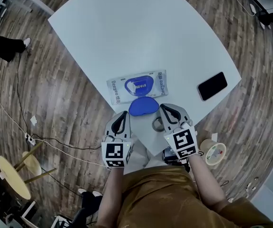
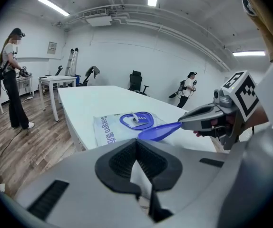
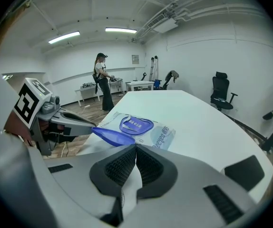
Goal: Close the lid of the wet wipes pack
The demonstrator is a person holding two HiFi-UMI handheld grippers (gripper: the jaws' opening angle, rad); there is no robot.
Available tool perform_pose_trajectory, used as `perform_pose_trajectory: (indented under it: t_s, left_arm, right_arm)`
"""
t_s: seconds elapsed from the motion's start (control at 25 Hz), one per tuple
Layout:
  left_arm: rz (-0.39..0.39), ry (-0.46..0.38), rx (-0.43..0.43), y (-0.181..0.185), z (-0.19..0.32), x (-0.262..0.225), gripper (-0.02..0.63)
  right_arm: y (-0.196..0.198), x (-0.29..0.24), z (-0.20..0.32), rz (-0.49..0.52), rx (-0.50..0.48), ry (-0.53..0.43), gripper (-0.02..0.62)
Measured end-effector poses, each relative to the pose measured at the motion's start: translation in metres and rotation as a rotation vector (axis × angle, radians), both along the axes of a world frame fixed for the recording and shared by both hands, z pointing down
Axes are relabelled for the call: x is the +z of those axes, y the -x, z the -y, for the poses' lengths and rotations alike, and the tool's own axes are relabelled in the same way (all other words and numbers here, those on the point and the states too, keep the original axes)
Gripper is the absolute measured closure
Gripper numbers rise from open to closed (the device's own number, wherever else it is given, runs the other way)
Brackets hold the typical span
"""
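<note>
The wet wipes pack (image 1: 139, 86) lies flat near the white table's (image 1: 127, 27) near edge. Its blue oval lid (image 1: 143, 107) stands open, flipped toward me over the table edge. My left gripper (image 1: 124, 115) sits at the lid's left edge and my right gripper (image 1: 164, 109) at its right edge, both close to or touching it. In the left gripper view the raised lid (image 2: 158, 131) meets the right gripper's tip. In the right gripper view the lid (image 3: 112, 136) meets the left gripper's tip. Both grippers' jaws are shut with nothing between them.
A black phone (image 1: 212, 85) lies on the table's right corner. A tape roll (image 1: 216, 152) sits low at my right. Cables run over the wooden floor (image 1: 55, 108) on the left. A person (image 2: 10, 80) stands beyond the table, near other desks and an office chair (image 3: 220, 91).
</note>
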State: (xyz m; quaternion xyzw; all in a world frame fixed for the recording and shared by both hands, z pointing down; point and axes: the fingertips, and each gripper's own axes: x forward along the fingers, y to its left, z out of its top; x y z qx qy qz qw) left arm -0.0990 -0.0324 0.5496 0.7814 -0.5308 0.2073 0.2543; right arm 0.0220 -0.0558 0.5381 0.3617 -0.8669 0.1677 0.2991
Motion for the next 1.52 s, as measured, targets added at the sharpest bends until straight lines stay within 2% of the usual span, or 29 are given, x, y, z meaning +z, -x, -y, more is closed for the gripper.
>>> perform_pose_trajectory:
  t_s: [0.6, 1.52]
  left_arm:
    - [-0.032, 0.034, -0.002, -0.006, 0.001, 0.01, 0.609]
    - [-0.04, -0.008, -0.013, -0.006, 0.019, -0.009, 0.609]
  right_arm:
    - [0.0, -0.001, 0.003, -0.01, -0.009, -0.012, 0.586]
    - [0.004, -0.009, 0.015, -0.005, -0.021, -0.026, 0.586]
